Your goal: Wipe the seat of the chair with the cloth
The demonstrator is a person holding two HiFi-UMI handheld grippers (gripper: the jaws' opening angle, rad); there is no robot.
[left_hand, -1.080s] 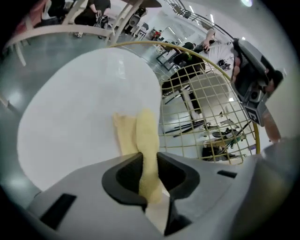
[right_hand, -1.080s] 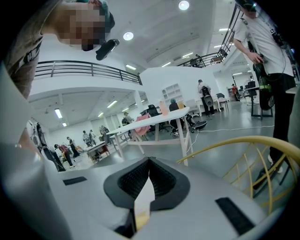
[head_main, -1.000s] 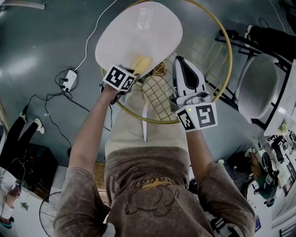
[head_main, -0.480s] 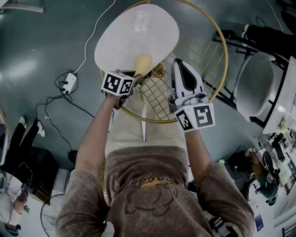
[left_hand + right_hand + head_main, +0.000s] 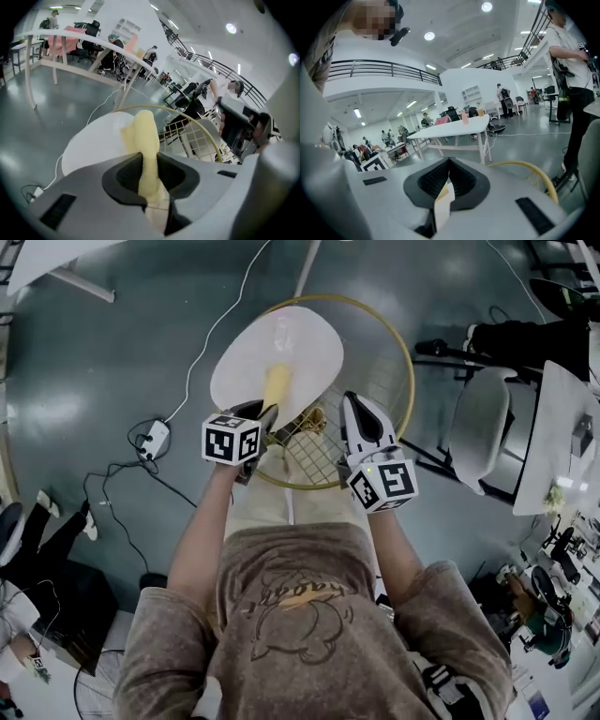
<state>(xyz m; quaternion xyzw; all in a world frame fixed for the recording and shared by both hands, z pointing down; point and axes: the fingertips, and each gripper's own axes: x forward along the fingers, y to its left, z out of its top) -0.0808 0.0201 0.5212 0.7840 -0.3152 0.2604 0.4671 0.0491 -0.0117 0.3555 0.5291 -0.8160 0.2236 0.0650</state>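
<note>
In the head view, the left gripper (image 5: 265, 416) reaches forward over the near edge of the chair's white seat (image 5: 281, 338). A yellow cloth (image 5: 276, 384) runs from its tip out onto the near middle of the seat. A gold ring (image 5: 410, 381) circles the seat, and a gold wire grid (image 5: 323, 454) fills the ring's near part, between the two grippers. The right gripper (image 5: 352, 401) hangs to the right of the seat, above the grid, apart from the cloth. On the floor to the left lies a white power strip (image 5: 154, 439), with a white cable (image 5: 217, 320) leading off to the far side. A second chair (image 5: 476, 432) stands well to the right.

In the left gripper view, the left gripper (image 5: 150, 164) has its jaws closed tight on the cloth (image 5: 146, 136), whose thick yellow fold stands out beyond the dark pads (image 5: 123, 174). Behind it spreads the seat (image 5: 89, 143), and the ring (image 5: 180, 112) and grid (image 5: 197, 138) show to the right. Whether the cloth presses on the seat cannot be told here.

In the right gripper view, the right gripper (image 5: 449, 163) has its ribbed pads (image 5: 436, 180) brought together at the tip, with nothing gripped. A stretch of the ring (image 5: 534, 171) curves at the lower right. Farther off stands a white table (image 5: 457, 127), and a person (image 5: 569, 56) stands at the right edge.
</note>
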